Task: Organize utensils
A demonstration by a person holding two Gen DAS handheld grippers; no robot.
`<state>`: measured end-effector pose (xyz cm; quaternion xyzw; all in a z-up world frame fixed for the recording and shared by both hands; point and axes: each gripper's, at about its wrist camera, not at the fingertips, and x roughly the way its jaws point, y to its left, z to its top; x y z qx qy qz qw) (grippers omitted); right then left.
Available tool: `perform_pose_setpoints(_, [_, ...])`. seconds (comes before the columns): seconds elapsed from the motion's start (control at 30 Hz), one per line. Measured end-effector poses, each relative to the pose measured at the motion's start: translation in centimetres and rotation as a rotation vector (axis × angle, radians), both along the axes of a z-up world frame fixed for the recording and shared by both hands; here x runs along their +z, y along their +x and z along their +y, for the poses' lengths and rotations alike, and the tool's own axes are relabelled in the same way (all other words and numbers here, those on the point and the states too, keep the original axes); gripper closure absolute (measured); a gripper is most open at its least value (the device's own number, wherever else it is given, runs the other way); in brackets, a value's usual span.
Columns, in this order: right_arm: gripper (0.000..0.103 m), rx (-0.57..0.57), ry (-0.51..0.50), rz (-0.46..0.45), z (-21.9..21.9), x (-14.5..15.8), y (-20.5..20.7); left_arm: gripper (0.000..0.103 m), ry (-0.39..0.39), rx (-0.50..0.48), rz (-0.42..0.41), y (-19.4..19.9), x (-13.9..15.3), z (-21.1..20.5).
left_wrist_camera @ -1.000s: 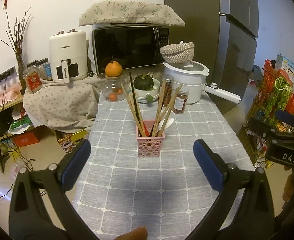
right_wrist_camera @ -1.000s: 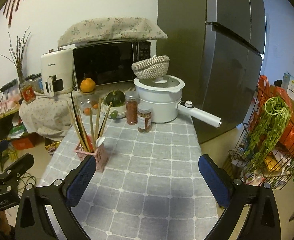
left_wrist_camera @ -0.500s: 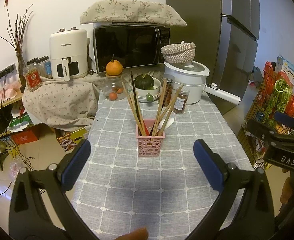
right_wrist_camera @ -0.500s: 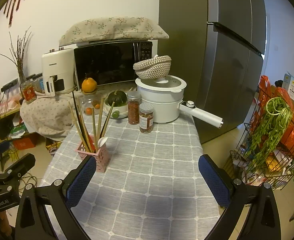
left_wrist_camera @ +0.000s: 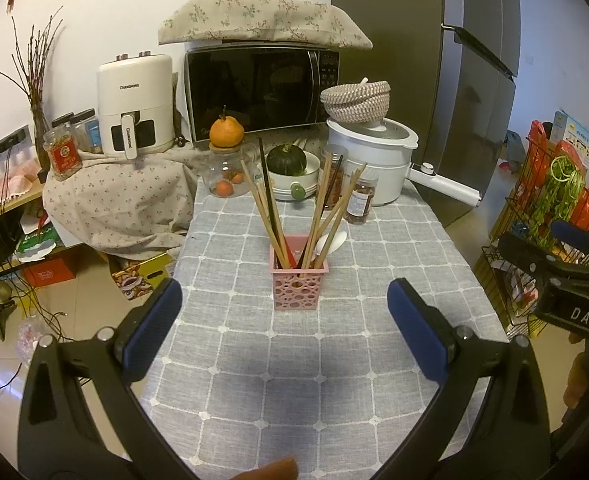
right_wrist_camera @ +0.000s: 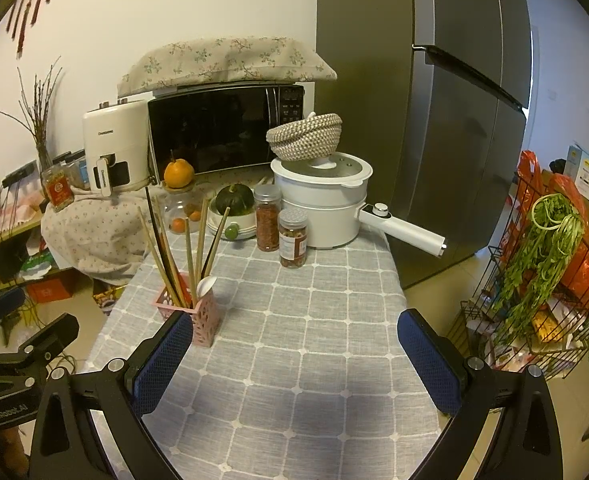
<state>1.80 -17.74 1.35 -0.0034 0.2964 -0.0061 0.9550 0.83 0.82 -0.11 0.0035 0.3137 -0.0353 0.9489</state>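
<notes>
- The left hand-held gripper hangs over the near part of the desk with its jaws wide apart, and it holds nothing.
- The right hand-held gripper is also wide open and empty.
- The pink utensil holder stands upright on the desk at 12 o'clock from the left hand-held gripper, a little apart from it. In the right wrist view it is at 10 o'clock, just beside the left blue pad.
- Wooden chopsticks, one dark chopstick and a white spoon lean inside the holder and spread out like a fan.
- I judge that the utensils are nearly all collected. If one must be straightened, it is better to take it near the top, one piece only, and to steady the light holder so it does not tip.
- The desk has a grey checked cloth. At its far end stand a white electric pot, two spice jars and a green squash in a bowl.
- Behind are a microwave, an air fryer and a grey fridge. A wire rack with greens is at 3 o'clock.
</notes>
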Motion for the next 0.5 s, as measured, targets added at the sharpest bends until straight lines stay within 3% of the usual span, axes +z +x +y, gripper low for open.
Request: perform_pose_setpoints(0.5, [0.0, 0.001, 0.0, 0.0, -0.05, -0.04, 0.0, 0.001, -0.002, 0.0, 0.002, 0.01, -0.07, -0.16])
